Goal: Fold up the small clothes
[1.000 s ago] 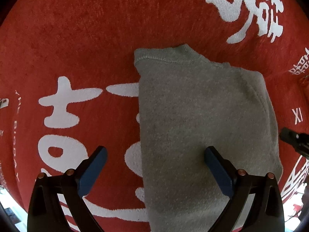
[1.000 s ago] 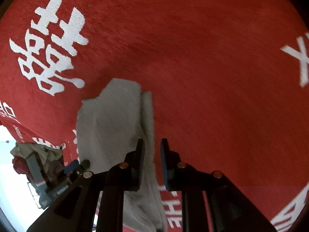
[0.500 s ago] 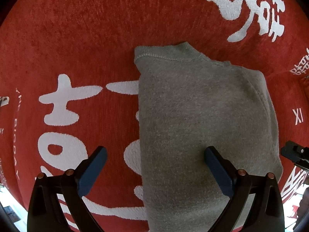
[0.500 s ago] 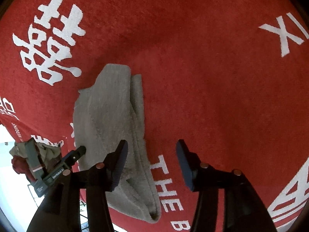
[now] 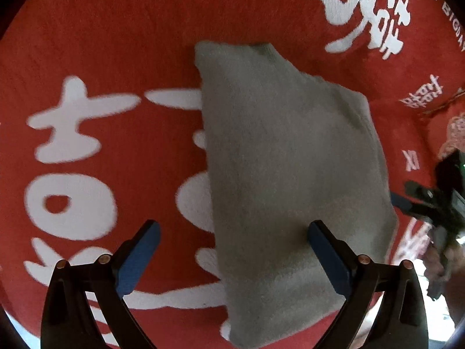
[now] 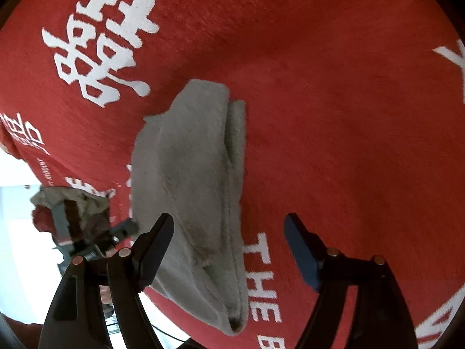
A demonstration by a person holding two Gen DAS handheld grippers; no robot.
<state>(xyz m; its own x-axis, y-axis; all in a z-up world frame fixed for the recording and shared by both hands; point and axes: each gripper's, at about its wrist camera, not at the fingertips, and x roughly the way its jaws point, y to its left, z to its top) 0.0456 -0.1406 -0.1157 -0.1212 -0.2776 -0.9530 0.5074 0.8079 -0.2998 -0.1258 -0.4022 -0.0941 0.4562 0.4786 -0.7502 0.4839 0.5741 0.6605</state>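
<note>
A grey knit garment [image 5: 290, 180] lies folded flat on a red cloth [image 5: 116, 43] with white characters. My left gripper [image 5: 232, 250] is open and empty above the garment's near left part; its right finger is over the grey fabric. In the right wrist view the garment [image 6: 191, 180] shows as a layered fold with stacked edges on its right side. My right gripper [image 6: 229, 247] is open and empty, just above the garment's near end. The right gripper also shows at the right edge of the left wrist view [image 5: 430, 203].
The red cloth [image 6: 334, 87] covers the whole work surface; its edge drops off at the lower left of the right wrist view. A pile of other clothes [image 6: 66, 206] lies beyond that edge. The left gripper [image 6: 116, 232] shows there too.
My right gripper went from shut to wide open, letting go of the garment's edge, and drew back. The garment lies settled. My left gripper stayed open and shifted slightly.
</note>
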